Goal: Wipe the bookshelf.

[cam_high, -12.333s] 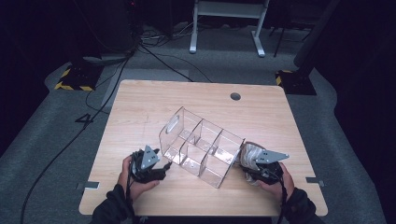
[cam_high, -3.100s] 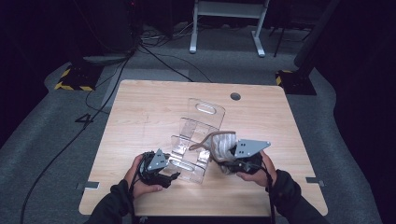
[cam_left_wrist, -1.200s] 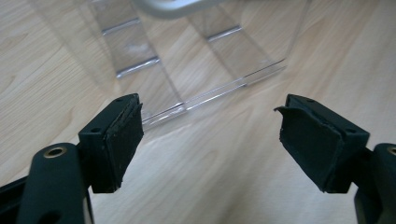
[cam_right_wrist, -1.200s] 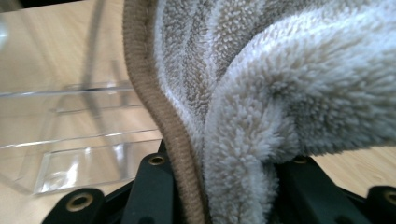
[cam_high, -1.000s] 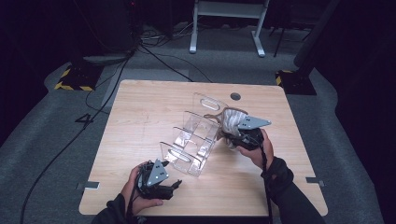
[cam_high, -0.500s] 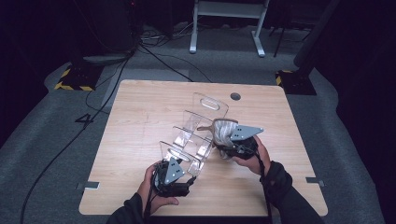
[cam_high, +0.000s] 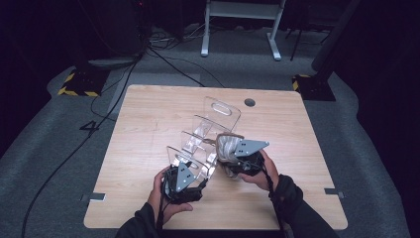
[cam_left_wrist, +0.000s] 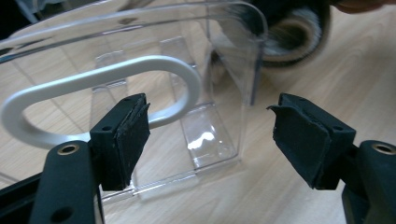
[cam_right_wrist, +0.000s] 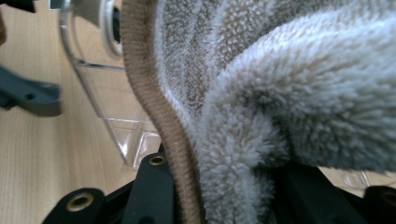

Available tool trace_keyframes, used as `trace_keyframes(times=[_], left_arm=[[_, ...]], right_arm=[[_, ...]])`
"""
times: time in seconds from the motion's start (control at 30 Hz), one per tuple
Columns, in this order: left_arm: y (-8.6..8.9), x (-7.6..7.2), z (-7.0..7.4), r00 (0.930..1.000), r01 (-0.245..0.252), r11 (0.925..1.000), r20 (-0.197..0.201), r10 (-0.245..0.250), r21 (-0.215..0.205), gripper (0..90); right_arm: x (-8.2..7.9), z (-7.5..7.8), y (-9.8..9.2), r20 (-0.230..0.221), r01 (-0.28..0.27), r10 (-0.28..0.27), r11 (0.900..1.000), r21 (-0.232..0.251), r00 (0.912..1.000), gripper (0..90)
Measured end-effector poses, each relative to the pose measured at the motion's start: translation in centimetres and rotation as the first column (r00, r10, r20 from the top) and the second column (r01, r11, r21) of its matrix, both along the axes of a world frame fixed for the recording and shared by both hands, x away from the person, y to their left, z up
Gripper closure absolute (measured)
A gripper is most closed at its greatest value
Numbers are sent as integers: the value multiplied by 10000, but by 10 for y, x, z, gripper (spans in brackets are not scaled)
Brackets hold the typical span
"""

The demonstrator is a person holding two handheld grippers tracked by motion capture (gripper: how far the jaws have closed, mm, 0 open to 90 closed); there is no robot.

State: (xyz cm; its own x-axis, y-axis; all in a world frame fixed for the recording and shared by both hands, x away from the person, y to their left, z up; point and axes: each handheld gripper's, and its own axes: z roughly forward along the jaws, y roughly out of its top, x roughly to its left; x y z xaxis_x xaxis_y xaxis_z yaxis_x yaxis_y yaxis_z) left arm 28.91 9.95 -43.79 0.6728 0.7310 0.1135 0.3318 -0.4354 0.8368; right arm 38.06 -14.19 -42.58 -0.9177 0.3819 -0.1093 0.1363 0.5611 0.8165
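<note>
A clear plastic organizer (cam_high: 208, 129) with several compartments and an oval handle hole in each end wall stands at an angle on the wooden table (cam_high: 148, 114). My left gripper (cam_high: 189, 168) is at its near end, open; in the left gripper view the jaws (cam_left_wrist: 212, 135) frame the organizer's end wall (cam_left_wrist: 224, 70) and nothing is pinched. My right gripper (cam_high: 233, 156) is beside the organizer's right side, shut on a fluffy grey cloth (cam_high: 225, 146) with a brown ribbed edge. In the right gripper view that cloth (cam_right_wrist: 280, 93) bulges out of the jaws (cam_right_wrist: 224, 186), with the organizer (cam_right_wrist: 121, 126) behind it.
A round cable hole (cam_high: 249, 102) sits in the table's far edge. Beyond the table stand a white frame (cam_high: 240, 29) and a yellow-and-black marked base (cam_high: 79, 82), with cables on the grey floor. Bare wood lies to the left of the organizer.
My right gripper has carried the cloth toward the near side along the organizer. My left gripper has shifted right, up to the organizer's near end.
</note>
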Motion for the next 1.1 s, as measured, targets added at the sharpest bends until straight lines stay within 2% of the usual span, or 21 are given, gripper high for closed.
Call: trace_keyframes(times=[0.17, 0.33, 0.47, 0.5, 0.67, 0.7, 0.77, 0.8, 0.83, 0.9, 1.0, 1.1], left_arm=[[10, 7, 2, 9993, -341, 9994, 130, 343, -91, 270], [18, 12, 4, 9989, -456, 9987, 56, 457, -209, 251], [22, 13, 6, 9986, -521, 9982, 1, 521, -302, 246], [25, 13, 6, 9985, -545, 9977, -39, 544, -399, 244], [30, 12, 8, 9985, -555, 9979, -38, 554, -340, 224], [32, 11, 9, 9985, -545, 9978, -16, 545, -384, 224], [37, 6, 12, 9975, -697, 9967, 82, 701, -414, 242], [37, 6, 12, 9975, -697, 9967, 82, 701, -414, 241], [41, 2, 15, 9976, -657, 9957, 185, 671, -646, 241], [42, -2, 20, 9965, -675, 9958, 453, 704, -615, 240], [38, -6, 26, 9966, -444, 9958, 653, 498, -804, 239], [32, -6, 28, 9964, -382, 9956, 719, 444, -852, 238]], right_arm=[[-3, -2, 8, 0, -129, 129, 9999, 2, 9999, 694], [-15, -3, 28, 3, -743, 743, 9972, -113, 9972, 696], [-22, -6, 37, -193, -1102, 1098, 9937, -185, 9938, 698], [-27, -9, 42, -254, -1354, 1347, 9904, -281, 9906, 697], [-30, -10, 40, -217, -1345, 1338, 9903, -340, 9908, 697], [-28, -10, 36, -152, -1217, 1213, 9922, -285, 9925, 697], [-19, -10, 23, -101, -534, 532, 9983, -226, 9985, 698], [-19, -10, 23, -101, -534, 532, 9983, -226, 9985, 698], [-9, -11, 12, -219, 7, -10, 9999, -165, 9998, 699], [-1, -13, 5, -337, 498, -506, 9985, -248, 9982, 699], [13, -19, -6, -643, 1292, -1319, 9906, -443, 9892, 700], [17, -22, -8, -820, 1340, -1380, 9896, -526, 9870, 700]])
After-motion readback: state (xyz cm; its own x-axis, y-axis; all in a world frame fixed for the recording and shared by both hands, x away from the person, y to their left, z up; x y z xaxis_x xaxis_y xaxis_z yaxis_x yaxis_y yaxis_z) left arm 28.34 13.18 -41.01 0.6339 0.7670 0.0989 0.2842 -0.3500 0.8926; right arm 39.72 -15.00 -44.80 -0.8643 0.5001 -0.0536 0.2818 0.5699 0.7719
